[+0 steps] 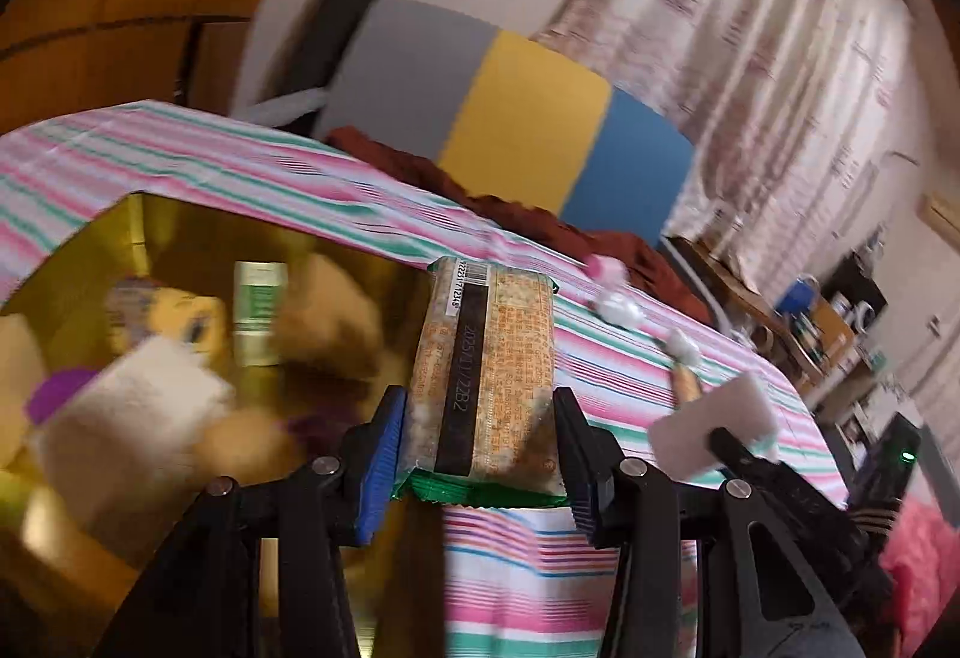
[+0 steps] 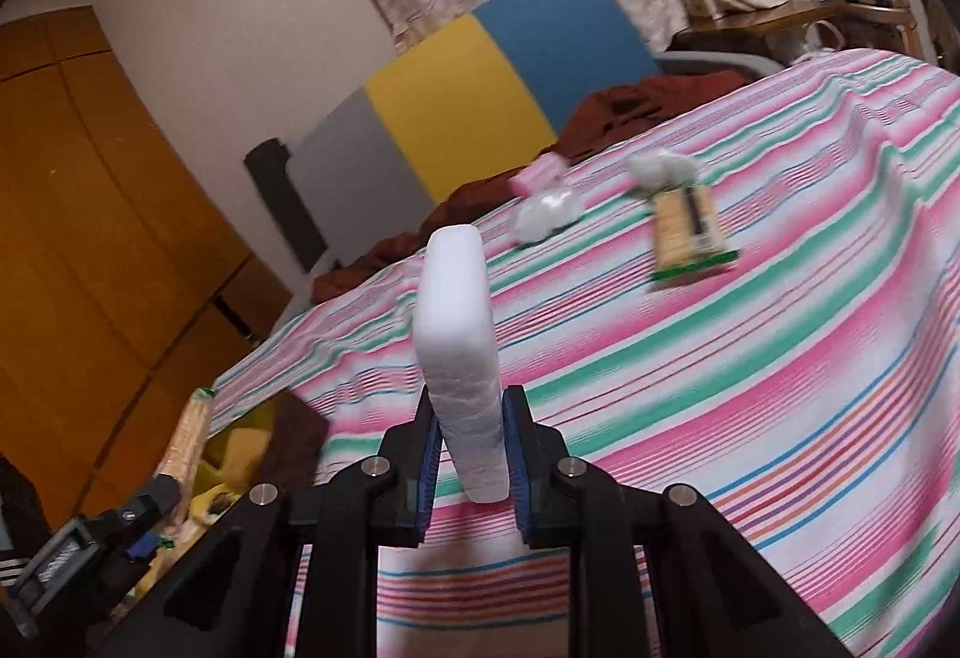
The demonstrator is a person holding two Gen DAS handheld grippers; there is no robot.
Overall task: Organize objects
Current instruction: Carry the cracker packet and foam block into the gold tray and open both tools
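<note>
Two tongs, left [image 1: 477,442] clamped on orange printed snack packet [image 1: 486,364], right [image 2: 471,454] on white pad [image 2: 459,334].

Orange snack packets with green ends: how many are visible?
2. One snack packet is clamped in the left gripper beside the gold box; another lies on the striped cloth. The box may hide more.

The snack packet [image 1: 486,382] reads "2025.11" and "22B2".
</note>
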